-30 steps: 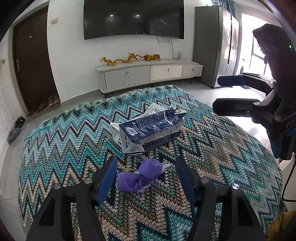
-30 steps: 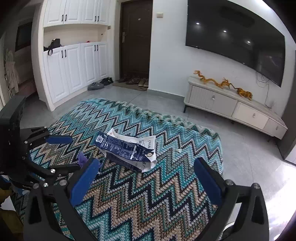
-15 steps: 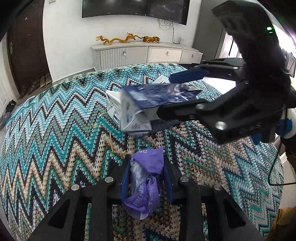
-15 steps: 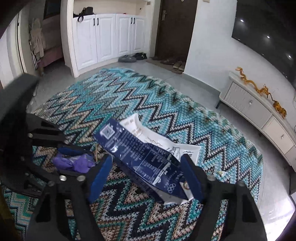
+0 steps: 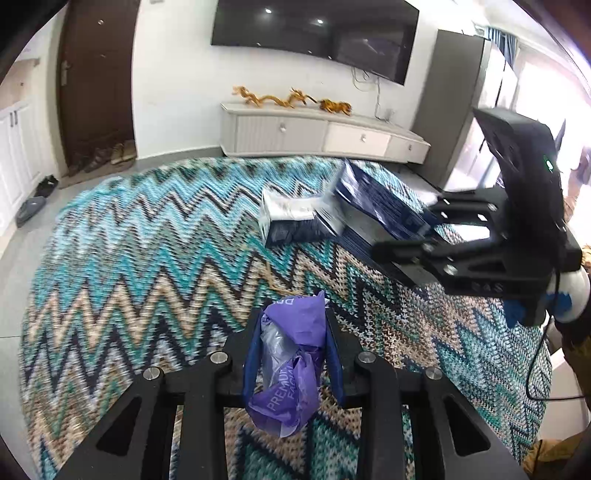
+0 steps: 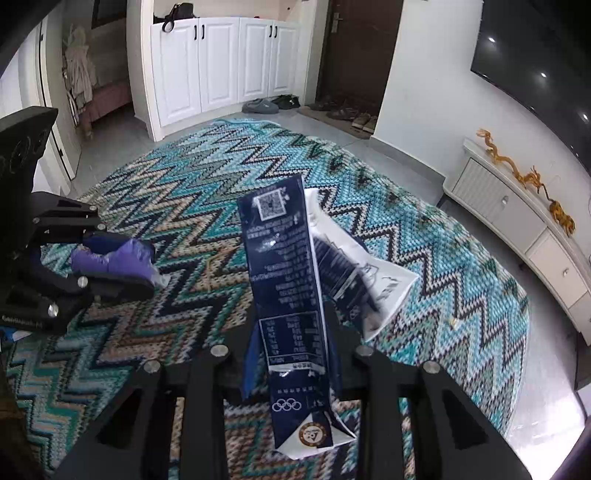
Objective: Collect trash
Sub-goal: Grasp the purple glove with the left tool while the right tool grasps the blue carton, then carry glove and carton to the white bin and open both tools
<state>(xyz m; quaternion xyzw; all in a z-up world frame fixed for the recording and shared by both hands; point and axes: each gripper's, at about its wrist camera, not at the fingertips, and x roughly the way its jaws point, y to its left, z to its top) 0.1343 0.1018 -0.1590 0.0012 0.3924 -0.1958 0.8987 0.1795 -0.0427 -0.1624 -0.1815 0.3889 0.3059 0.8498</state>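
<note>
Purple wrapper (image 5: 291,354) in left tongs (image 5: 291,347); one blue carton (image 6: 288,295) in right tongs (image 6: 291,347)

1. Floor: grey tile; zigzag-patterned rug (image 5: 155,254) covers the centre.
2. White wall carries a dark television (image 5: 314,33).
3. Low white cabinet (image 5: 317,134) below it.
4. Dark brown door (image 6: 360,51); white cupboards (image 6: 221,62) adjacent.

Rug (image 5: 122,258) left of carton (image 5: 295,218) seemingly open.
</note>
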